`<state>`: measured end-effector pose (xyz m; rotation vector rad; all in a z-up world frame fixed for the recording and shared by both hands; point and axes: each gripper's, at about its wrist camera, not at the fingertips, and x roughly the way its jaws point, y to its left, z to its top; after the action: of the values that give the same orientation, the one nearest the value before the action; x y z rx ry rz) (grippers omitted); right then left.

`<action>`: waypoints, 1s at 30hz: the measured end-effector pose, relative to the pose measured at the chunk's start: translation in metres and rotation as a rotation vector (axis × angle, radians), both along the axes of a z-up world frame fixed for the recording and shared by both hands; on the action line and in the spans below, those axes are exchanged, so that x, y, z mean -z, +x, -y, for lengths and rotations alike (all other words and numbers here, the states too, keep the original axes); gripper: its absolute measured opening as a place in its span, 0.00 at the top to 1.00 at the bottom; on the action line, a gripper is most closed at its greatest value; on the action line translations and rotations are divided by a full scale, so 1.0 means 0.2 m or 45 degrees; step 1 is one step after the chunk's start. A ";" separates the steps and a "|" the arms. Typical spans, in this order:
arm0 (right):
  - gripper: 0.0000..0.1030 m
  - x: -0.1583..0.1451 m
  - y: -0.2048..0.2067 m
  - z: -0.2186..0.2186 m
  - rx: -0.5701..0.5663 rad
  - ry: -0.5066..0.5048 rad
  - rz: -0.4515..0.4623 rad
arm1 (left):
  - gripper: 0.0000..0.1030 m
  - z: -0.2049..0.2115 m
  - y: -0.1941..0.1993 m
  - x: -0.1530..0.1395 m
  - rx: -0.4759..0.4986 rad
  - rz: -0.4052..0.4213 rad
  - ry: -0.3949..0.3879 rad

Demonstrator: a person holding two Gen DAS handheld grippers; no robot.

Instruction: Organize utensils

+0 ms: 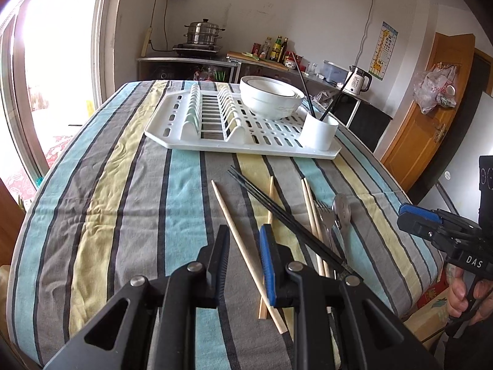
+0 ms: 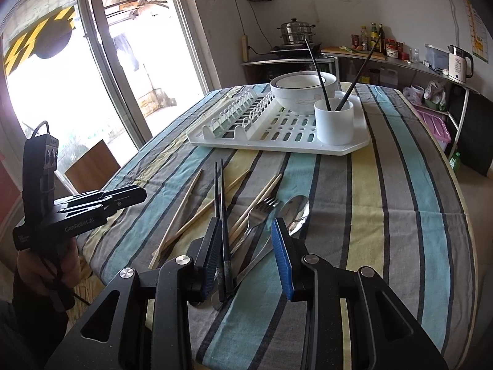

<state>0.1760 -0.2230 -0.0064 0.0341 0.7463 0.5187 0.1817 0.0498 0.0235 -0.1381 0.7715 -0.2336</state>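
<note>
Both of my grippers stand with jaws apart and empty. In the left wrist view my left gripper (image 1: 245, 265) hovers low at bottom centre over a pale wooden chopstick (image 1: 246, 248); in the right wrist view my right gripper (image 2: 246, 256) sits bottom centre over the black chopsticks (image 2: 222, 215), the fork (image 2: 255, 219) and the spoon (image 2: 297, 212).

These loose utensils lie in a heap on the striped tablecloth (image 2: 385, 200) in the middle of the frame. The white holder cup (image 2: 334, 120), already carrying two black chopsticks, stands on the white drying rack (image 2: 277, 141) in the upper centre, beside the stacked bowls (image 2: 303, 91).

I judge the chopsticks light, stiff and thin, apt to roll or pivot between the pads, so I would take them near the middle, across their length. The polished spoon and fork look slippery and somewhat heavier; the narrow handles seem the best hold.

Writing I can read: "DAS" on the right gripper at the right edge of the left view, and "GenRobot.AI" on the left gripper at the left of the right view.
</note>
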 end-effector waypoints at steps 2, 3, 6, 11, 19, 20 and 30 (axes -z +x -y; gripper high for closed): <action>0.67 0.01 0.02 -0.02 -0.012 -0.012 -0.006 | 0.79 0.00 0.03 0.02 -0.001 -0.019 -0.004; 0.67 0.02 0.03 -0.04 -0.018 -0.018 -0.010 | 0.79 -0.01 0.05 0.03 -0.002 -0.035 -0.011; 0.67 0.03 0.06 -0.07 -0.027 -0.035 -0.021 | 0.79 0.00 0.11 0.07 -0.004 -0.074 -0.004; 0.67 0.07 0.14 -0.09 -0.016 -0.050 -0.060 | 0.79 -0.01 0.21 0.12 -0.029 -0.140 -0.012; 0.67 0.14 0.24 -0.10 0.008 -0.069 -0.144 | 0.79 0.00 0.29 0.18 -0.054 -0.214 -0.015; 0.67 0.15 0.24 -0.11 0.002 -0.068 -0.153 | 0.79 0.01 0.30 0.18 -0.054 -0.217 -0.011; 0.67 0.26 0.31 -0.17 0.038 -0.118 -0.269 | 0.79 0.04 0.38 0.22 -0.091 -0.269 0.021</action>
<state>0.2375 -0.1889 -0.0575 0.0139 0.9742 0.4559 0.2578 0.0427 -0.0200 -0.1766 0.9760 -0.1459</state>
